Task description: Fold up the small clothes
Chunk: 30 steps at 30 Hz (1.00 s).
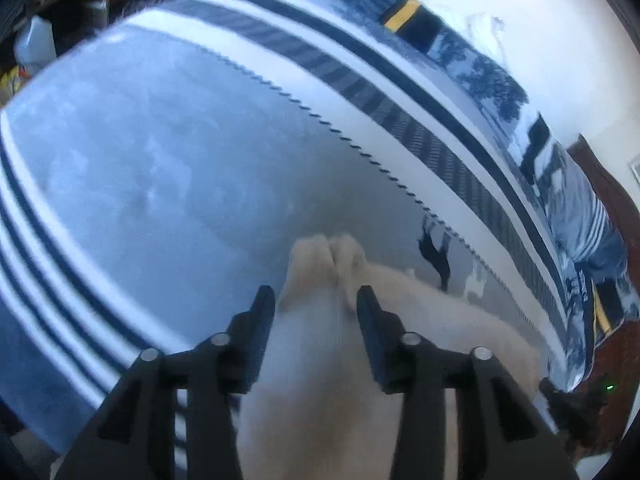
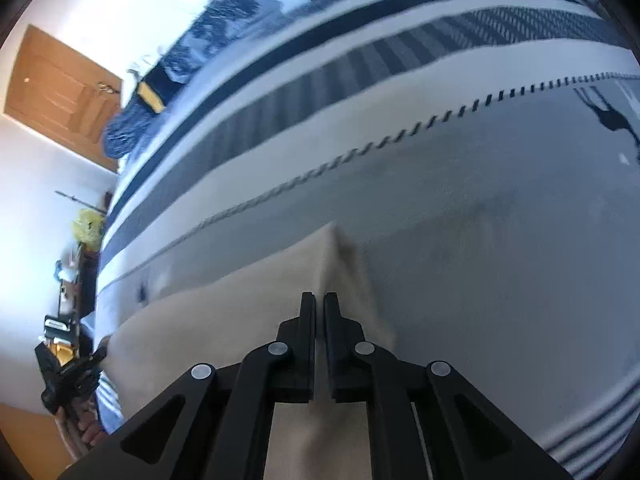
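A beige garment (image 1: 320, 352) lies on a grey and striped bedspread (image 1: 140, 168). In the left wrist view my left gripper (image 1: 316, 300) has a bunched beige fold between its fingers and is closed on it, though the fingers stand a cloth's thickness apart. In the right wrist view the garment (image 2: 240, 320) stretches to the left, and my right gripper (image 2: 319, 304) is shut on its corner, lifted a little off the bedspread (image 2: 480, 240). The other gripper shows at the far left edge (image 2: 72, 380).
A dark blue patterned blanket with a yellow band (image 1: 404, 16) lies along the far side of the bed. A wooden door (image 2: 60, 96) and cluttered shelves (image 2: 76, 280) stand at the left. White wall is behind the bed.
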Motion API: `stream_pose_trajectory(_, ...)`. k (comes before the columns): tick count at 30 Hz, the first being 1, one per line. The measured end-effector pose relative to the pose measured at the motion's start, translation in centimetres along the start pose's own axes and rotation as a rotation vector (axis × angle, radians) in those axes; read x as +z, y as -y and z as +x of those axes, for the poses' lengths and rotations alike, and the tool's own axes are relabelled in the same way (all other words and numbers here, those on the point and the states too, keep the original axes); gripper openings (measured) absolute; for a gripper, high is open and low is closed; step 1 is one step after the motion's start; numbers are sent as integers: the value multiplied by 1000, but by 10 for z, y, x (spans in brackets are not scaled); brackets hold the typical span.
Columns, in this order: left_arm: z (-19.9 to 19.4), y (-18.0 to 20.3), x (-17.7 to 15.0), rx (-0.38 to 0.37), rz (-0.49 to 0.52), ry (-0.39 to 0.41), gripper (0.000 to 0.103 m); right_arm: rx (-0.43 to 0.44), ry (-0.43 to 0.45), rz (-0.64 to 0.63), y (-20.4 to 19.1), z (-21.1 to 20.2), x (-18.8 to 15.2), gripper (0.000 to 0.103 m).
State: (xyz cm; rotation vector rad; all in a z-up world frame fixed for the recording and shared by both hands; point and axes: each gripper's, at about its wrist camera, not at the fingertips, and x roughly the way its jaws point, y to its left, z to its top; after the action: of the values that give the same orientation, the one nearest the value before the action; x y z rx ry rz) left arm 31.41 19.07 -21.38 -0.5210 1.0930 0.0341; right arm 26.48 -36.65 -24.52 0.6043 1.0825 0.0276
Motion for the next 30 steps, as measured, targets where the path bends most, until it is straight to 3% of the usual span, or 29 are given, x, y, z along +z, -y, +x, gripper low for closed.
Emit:
stream_pose_trajectory(1,-11,2,-10,10,20,8,42,2,11,2,-6,-9,-8,25)
stream_pose_trajectory(2,-23,2,-21,15,23,22,42,30,20,9,-14,-23,-24,50)
stream_pose_trajectory(4,-48,0,-50,3,20,25,44,83,32,4,-30,-42,-50,60)
stream_pose_trajectory(8,-79,-7,-101,-1,35,22,54,169,-18,-33,-71,-58,-106,62)
stream_pose_trajectory(11,-81,-18,-127,13,36,-28,55,225,-85,-68,-100,-57,-136,62)
stream_pose_trajectory(13,-81,-31,-137,-6,-15,-53,55,231,-109,-116,-121,-55,-151,62)
stream_pose_trajectory(17,-74,-58,-148,-80,-125,-92,55,241,-136,-151,-152,-59,-169,62)
stream_pose_trajectory(23,-51,-70,-163,-212,-176,-211,55,239,-146,-212,-193,-66,-179,62)
stream_pose_trajectory(26,-43,-75,-170,-183,-160,-219,55,229,-153,-242,-211,-63,-183,62)
stream_pose_trajectory(30,-27,-84,-173,-211,-179,-258,55,206,-179,-276,-231,-52,-193,62)
